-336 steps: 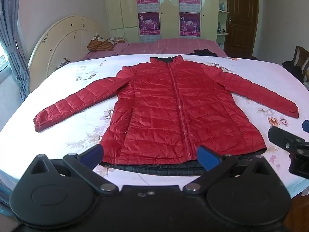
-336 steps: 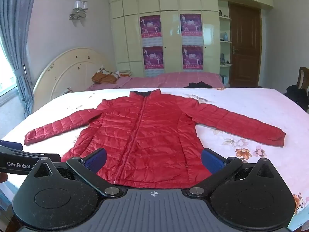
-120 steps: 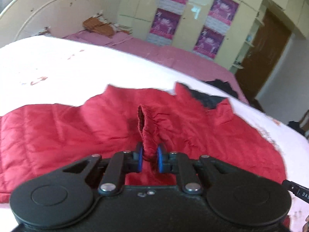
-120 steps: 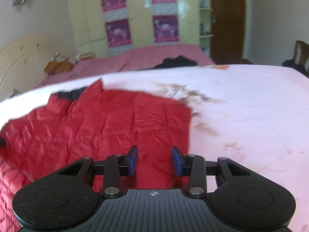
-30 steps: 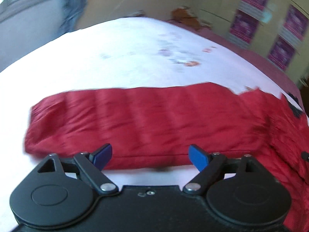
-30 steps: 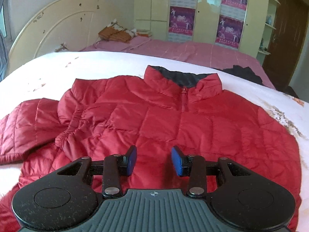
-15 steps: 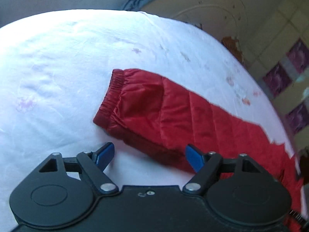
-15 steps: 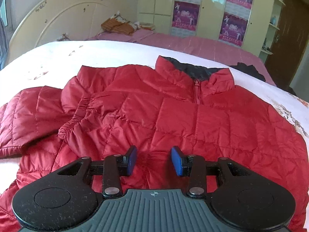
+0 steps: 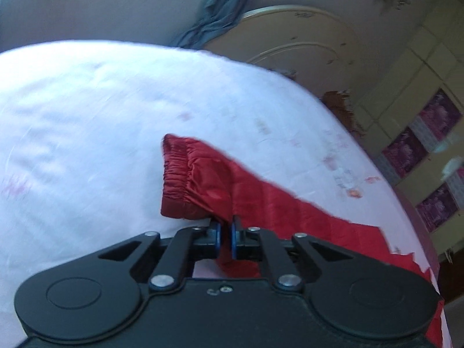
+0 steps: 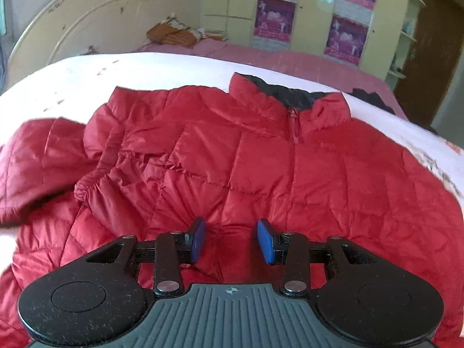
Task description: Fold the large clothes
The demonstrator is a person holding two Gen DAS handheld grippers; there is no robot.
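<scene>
A red quilted jacket [image 10: 261,156] lies on a white bed, its dark-lined collar [image 10: 290,92] at the far side. One sleeve is folded across the chest, its elastic cuff [image 10: 101,165] at the left. The other sleeve [image 9: 261,197] stretches over the sheet in the left wrist view. My left gripper [image 9: 224,237] is shut on this sleeve just behind its elastic cuff [image 9: 179,177]. My right gripper [image 10: 230,240] is open and empty, low over the jacket's front.
The white flowered sheet [image 9: 87,121] spreads to the left of the sleeve. A cream headboard [image 10: 87,20] stands behind the bed, and a grey curtain [image 9: 214,20] hangs beside it. A pink bed [image 10: 261,55], wardrobe with posters [image 10: 345,29] and brown door [image 10: 429,46] lie beyond.
My left gripper has closed on the sleeve near its cuff; half a second ago its jaws were wide open just short of it. My right gripper has barely moved over the jacket.
</scene>
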